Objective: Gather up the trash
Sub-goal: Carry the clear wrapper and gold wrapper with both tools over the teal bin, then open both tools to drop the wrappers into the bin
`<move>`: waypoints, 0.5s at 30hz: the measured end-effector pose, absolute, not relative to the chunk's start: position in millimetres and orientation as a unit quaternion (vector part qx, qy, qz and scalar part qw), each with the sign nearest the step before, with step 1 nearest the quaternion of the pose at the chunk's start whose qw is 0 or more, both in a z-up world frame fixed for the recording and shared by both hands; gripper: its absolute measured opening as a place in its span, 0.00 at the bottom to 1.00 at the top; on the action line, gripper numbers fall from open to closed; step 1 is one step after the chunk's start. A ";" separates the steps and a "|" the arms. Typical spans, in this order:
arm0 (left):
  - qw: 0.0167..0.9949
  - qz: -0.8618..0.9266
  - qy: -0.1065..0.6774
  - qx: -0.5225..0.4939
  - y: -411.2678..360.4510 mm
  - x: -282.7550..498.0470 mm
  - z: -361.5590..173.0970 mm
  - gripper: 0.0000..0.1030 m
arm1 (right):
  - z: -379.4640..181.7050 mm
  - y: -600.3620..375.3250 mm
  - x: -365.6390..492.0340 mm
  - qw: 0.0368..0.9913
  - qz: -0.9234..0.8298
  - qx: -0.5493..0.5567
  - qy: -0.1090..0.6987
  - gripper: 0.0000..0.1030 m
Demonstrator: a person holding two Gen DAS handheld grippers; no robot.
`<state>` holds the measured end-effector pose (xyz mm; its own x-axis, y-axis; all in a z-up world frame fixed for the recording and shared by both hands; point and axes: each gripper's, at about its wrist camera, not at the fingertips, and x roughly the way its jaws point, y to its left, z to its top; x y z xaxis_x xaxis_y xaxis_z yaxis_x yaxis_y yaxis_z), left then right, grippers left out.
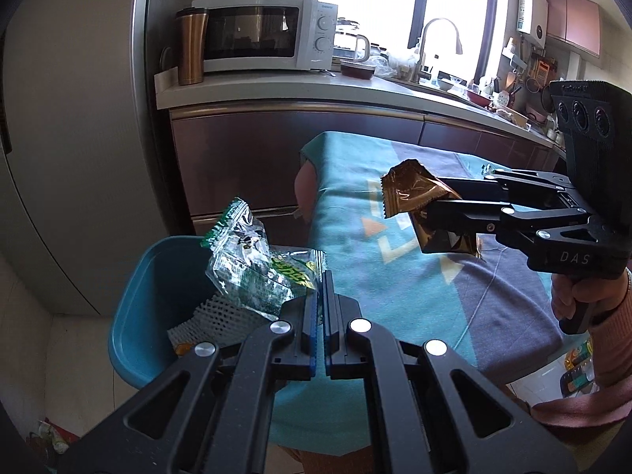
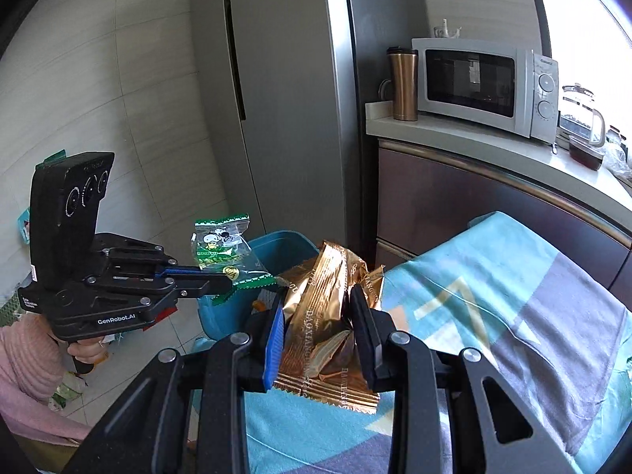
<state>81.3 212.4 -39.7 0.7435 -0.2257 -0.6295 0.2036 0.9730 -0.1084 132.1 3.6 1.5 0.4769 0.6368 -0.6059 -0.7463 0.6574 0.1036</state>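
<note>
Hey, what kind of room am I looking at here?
Most likely a home kitchen: a white microwave sits on a countertop over cabinets, a tall steel fridge stands beside it, and a curved sink faucet rises further along by the window.

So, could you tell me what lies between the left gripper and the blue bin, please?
Only the green-and-clear wrapper that the left gripper holds; in the left wrist view it hangs over the blue bin, which already holds white foam netting.

Left gripper [image 1: 320, 288] fingers clamped together, tilted downward; right gripper [image 2: 322, 316] fingers partly apart, gripping, tilted downward.
</note>
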 end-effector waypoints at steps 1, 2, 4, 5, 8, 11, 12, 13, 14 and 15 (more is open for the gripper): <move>0.933 -0.111 0.341 -0.018 215.0 81.6 -40.9 0.03 | 0.9 9.1 133.3 0.853 0.408 -0.088 0.314 0.29; 0.933 -0.109 0.343 -0.019 217.7 82.4 -42.5 0.03 | 0.2 14.7 134.6 0.850 0.413 -0.090 0.315 0.29; 0.932 -0.101 0.347 -0.022 225.2 84.5 -46.3 0.03 | -1.6 25.1 137.5 0.845 0.419 -0.092 0.318 0.29; 0.932 -0.098 0.348 -0.022 228.1 85.3 -47.8 0.03 | -2.7 30.1 139.5 0.842 0.424 -0.091 0.321 0.29; 0.931 -0.088 0.354 -0.025 237.3 87.6 -52.5 0.03 | -5.9 46.6 144.1 0.836 0.431 -0.095 0.326 0.29; 0.929 -0.078 0.361 -0.030 246.9 90.3 -58.4 0.03 | -8.9 62.3 147.9 0.828 0.440 -0.098 0.333 0.29; 0.928 -0.076 0.363 -0.031 249.8 91.2 -60.2 0.03 | -9.7 67.0 148.8 0.826 0.442 -0.100 0.335 0.29; 0.927 -0.074 0.365 -0.034 252.9 92.3 -62.0 0.03 | -10.8 71.7 150.5 0.824 0.445 -0.100 0.337 0.29; 0.927 -0.070 0.367 -0.034 255.4 93.5 -63.8 0.03 | -11.9 76.5 152.4 0.821 0.447 -0.101 0.339 0.29; 0.926 -0.067 0.369 -0.033 257.4 95.5 -65.3 0.03 | -12.9 81.3 154.0 0.820 0.448 -0.103 0.340 0.29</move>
